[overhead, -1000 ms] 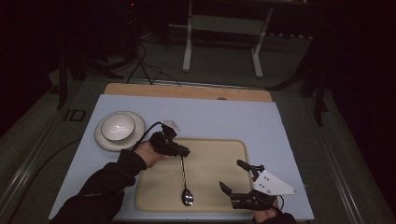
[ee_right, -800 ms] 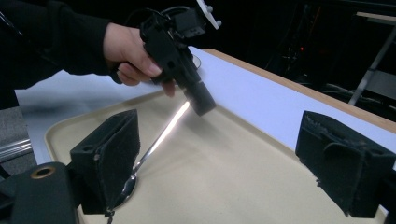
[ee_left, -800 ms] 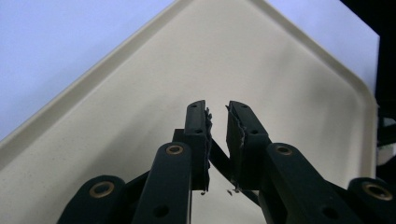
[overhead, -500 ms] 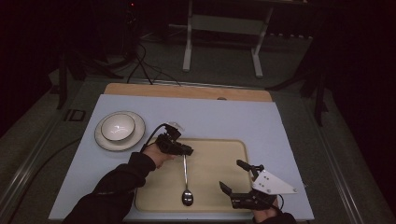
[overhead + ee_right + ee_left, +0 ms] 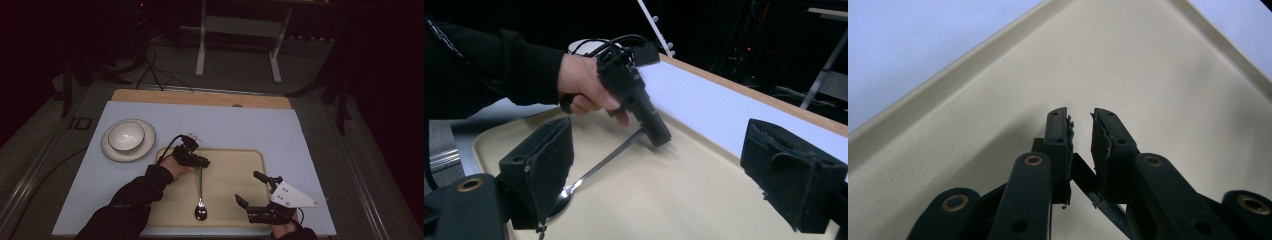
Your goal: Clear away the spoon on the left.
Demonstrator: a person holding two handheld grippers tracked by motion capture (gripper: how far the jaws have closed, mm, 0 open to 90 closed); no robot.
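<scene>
A metal spoon (image 5: 200, 192) lies lengthwise on the beige tray (image 5: 240, 165), its bowl toward the near edge. My left gripper (image 5: 204, 163) is shut on the far end of the handle, low over the tray. In the left gripper view the jaws (image 5: 1081, 120) stand almost together, with the handle (image 5: 1108, 210) running between them above the tray floor (image 5: 973, 100). My right gripper (image 5: 246, 187) hovers open over the tray's near right part, with nothing between its fingers. In the right gripper view it (image 5: 674, 170) faces the spoon (image 5: 594, 170) and the left gripper (image 5: 661, 137).
A white bowl (image 5: 126, 136) sits on a white plate (image 5: 114, 152) on the pale blue mat, left of the tray. A wooden strip (image 5: 200, 97) runs along the mat's far edge. Beyond it stand a dark floor and metal legs (image 5: 201, 50).
My left hand has sunk and shifted slightly right with the spoon's handle end, bringing it low over the tray. The spoon's bowl has stayed in place. The right gripper has not moved.
</scene>
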